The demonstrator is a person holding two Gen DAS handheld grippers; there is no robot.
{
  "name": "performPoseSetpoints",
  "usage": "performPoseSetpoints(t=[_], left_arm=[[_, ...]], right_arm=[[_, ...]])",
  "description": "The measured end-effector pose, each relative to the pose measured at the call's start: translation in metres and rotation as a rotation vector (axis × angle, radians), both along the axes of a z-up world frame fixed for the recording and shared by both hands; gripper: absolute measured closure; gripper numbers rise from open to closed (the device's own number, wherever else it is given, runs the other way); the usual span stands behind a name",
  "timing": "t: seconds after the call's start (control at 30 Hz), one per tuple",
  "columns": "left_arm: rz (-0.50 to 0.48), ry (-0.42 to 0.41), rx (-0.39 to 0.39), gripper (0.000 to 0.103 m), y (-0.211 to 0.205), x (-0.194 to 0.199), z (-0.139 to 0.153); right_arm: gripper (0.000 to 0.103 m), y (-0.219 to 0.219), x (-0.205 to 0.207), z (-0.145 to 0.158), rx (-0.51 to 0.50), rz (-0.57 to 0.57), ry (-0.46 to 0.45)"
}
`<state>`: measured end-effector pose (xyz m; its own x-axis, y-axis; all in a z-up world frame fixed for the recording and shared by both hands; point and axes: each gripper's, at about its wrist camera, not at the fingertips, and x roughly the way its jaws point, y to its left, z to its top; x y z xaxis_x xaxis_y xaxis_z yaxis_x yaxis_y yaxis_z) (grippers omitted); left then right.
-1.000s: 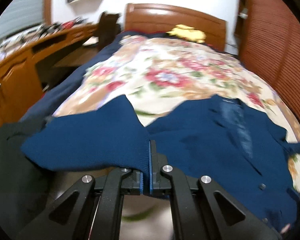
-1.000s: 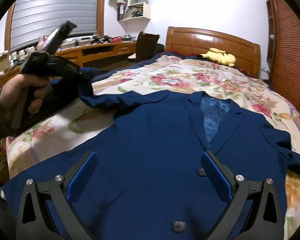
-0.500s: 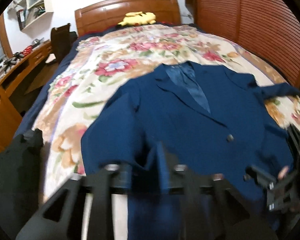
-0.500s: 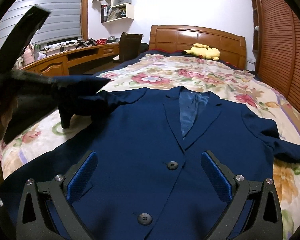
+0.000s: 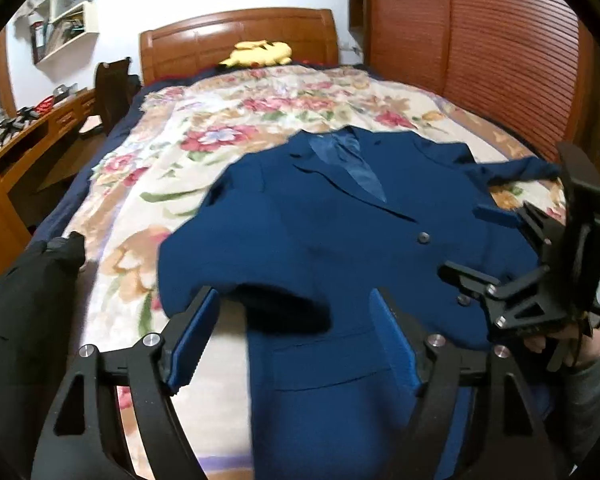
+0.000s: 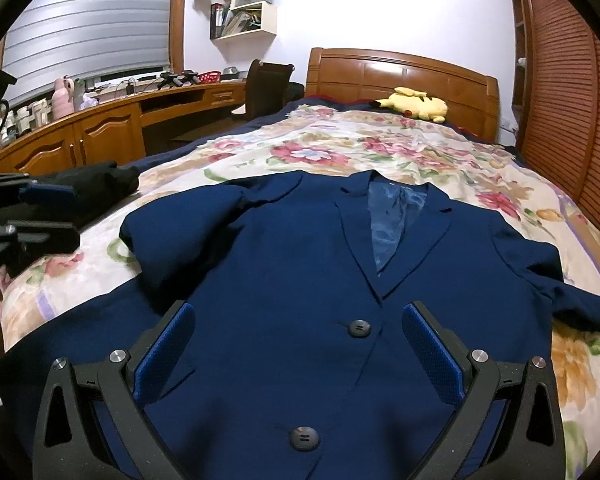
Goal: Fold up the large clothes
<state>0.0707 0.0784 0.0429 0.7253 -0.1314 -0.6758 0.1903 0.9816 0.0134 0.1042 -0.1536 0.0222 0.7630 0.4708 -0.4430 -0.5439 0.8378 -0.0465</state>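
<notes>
Two grippers hung over a navy jacket (image 6: 300, 264) that lay face up and buttoned on the flowered bedspread (image 6: 340, 148), collar toward the headboard, spread flat so it could be folded. On the left, the sleeve (image 5: 236, 256) lay doubled inward over the jacket's front, probably the first fold. The left gripper (image 5: 296, 344) was just above it, its jaws opening and nothing pressed between the blue pads; the sleeve's folded edge sat between and slightly beyond the fingertips, loose on the cloth. In the middle, the two buttons ran down the closed front. The right gripper (image 6: 300, 356) hovered over the lower front with jaws spread wide and empty, the upper button (image 6: 359, 328) lying between its fingers. Farther right, the other sleeve (image 6: 572, 300) trailed outward over the bedspread, not yet folded.
</notes>
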Motion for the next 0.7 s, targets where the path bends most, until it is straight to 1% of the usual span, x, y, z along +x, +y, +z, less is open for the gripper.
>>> performPoseSetpoints(t=[0.13,0.23,0.37,0.47,0.6,0.7], left_arm=[[0.061,-0.019,-0.023,0.025,0.022,0.007,-0.005],[0.119,-0.026,-0.025,0.025,0.043,0.019,-0.015],[0.193,-0.003,-0.063,0.025,0.072,0.042,-0.029],[0.229,0.027,-0.073,0.025,0.088,0.062,-0.042],[0.257,0.077,-0.07,0.025,0.099,0.083,-0.06],[0.27,0.118,-0.089,0.025,0.104,0.096,-0.075]], right_arm=[[0.0,0.006,-0.004,0.0,-0.011,0.029,-0.004],[0.0,0.01,-0.008,0.0,-0.024,0.045,-0.013],[0.0,0.013,-0.008,-0.001,-0.032,0.056,-0.016],[0.0,0.014,-0.007,-0.001,-0.037,0.06,-0.015],[0.0,0.016,-0.005,-0.002,-0.041,0.066,-0.011],[0.0,0.018,-0.005,-0.002,-0.044,0.069,-0.011]])
